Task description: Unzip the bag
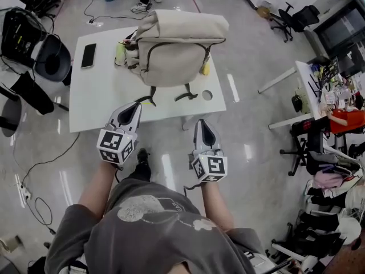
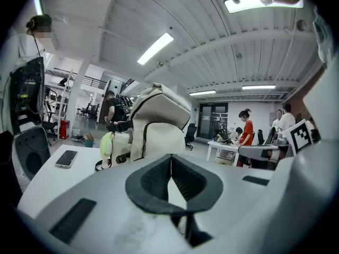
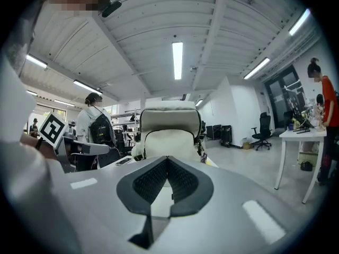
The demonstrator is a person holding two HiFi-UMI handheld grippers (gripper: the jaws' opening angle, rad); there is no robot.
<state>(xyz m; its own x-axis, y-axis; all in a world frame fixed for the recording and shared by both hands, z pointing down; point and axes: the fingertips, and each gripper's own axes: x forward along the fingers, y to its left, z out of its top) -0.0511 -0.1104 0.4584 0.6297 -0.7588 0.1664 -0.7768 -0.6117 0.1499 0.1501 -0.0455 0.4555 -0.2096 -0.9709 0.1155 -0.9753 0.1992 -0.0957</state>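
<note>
1. Head view. A beige fabric bag (image 1: 177, 47) stands upright at upper centre, on the far half of a white rectangular bench (image 1: 102, 101). Its dark straps trail toward the bench's near edge. A black flat phone (image 1: 88, 55) lies at the bench's left, well apart from the bag. The left claw (image 1: 132, 112) is left of centre, its tip overlapping the bench's near edge. The right claw (image 1: 203, 131) is right of centre, over the grey floor short of the bench. Neither touches the bag.
2. Left gripper view. The left claw (image 2: 170, 160) is clenched, its ribbed black pads meeting at the tips with nothing between them. The bag (image 2: 156, 126) stands beyond, mid-frame. The phone (image 2: 67, 158) is at left on the bench (image 2: 47, 187).
3. Right gripper view. The right claw (image 3: 167, 160) is clenched and empty. The bag (image 3: 169, 136) stands straight ahead at centre, apart from the tips, with a dark zip line arching round its front panel.
</note>
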